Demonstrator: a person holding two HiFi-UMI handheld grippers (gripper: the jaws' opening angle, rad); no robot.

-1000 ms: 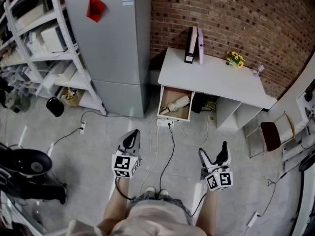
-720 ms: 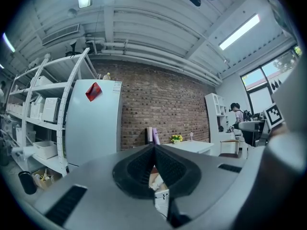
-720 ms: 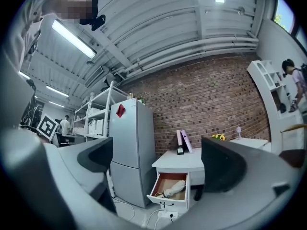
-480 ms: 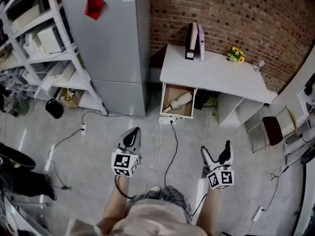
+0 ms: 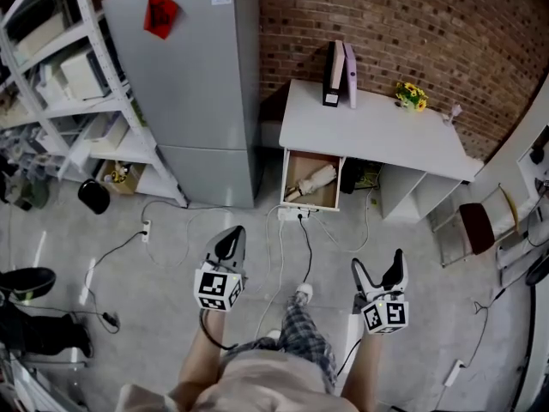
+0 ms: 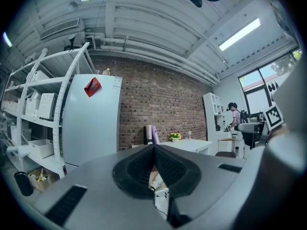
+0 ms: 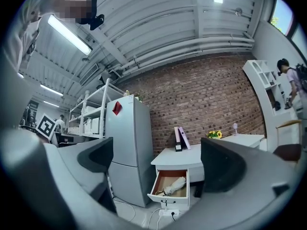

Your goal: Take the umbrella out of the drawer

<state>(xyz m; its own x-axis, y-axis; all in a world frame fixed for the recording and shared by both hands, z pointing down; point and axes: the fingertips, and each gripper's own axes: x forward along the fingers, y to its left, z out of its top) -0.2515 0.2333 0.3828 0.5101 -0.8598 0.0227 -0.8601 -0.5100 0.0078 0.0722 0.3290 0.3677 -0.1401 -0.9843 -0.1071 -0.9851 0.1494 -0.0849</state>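
Your shoe [image 5: 300,295] has stepped forward into sight since a second ago, well ahead of where your feet were then. The umbrella [image 5: 310,181], pale and folded, lies slantwise inside the open drawer [image 5: 309,205], which is pulled out below the left end of the white tabletop [image 5: 377,136]. Two binders [image 5: 339,75] stand upright at the back of that tabletop, with a small bunch of yellow flowers [image 5: 410,99] off to their right. A grey fridge [image 5: 202,84] stands just beside it on the left, against the brick wall [image 5: 412,24]. Both claws hang over the floor [image 5: 171,256], well apart from the drawer. Your left claw [image 5: 229,240] is closed, its pads meeting on nothing. Your right claw [image 5: 378,266] gapes wide and empty; the right gripper view shows the drawer far off between its jaws.
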